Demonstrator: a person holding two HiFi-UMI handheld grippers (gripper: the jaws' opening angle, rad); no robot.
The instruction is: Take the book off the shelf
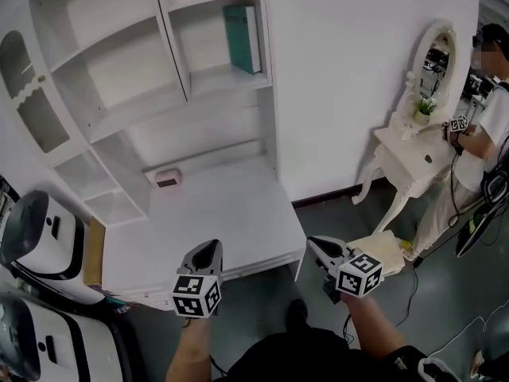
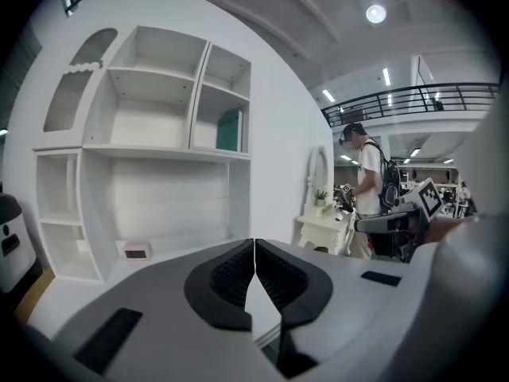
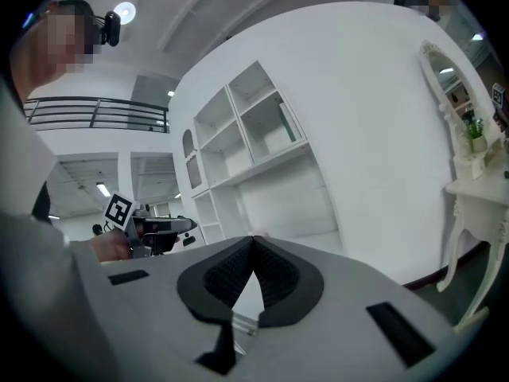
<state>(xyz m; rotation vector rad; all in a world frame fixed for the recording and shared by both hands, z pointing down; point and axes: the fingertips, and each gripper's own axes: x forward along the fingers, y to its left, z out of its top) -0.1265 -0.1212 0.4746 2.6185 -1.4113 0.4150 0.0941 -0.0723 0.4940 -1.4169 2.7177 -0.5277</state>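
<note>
A teal book stands upright in the upper right compartment of the white shelf unit; the left gripper view shows the book in that same compartment. My left gripper is held low in front of the desk surface, far below the book, jaws shut with nothing between them. My right gripper hovers beside the desk's right front corner, also shut and empty. In its own view the left gripper has its tips touching, and the right gripper likewise.
A small pink-white box sits at the back of the desk. White machines stand at the left. A white dressing table with an oval mirror is at the right, where another person stands holding a gripper. Cables lie on the floor.
</note>
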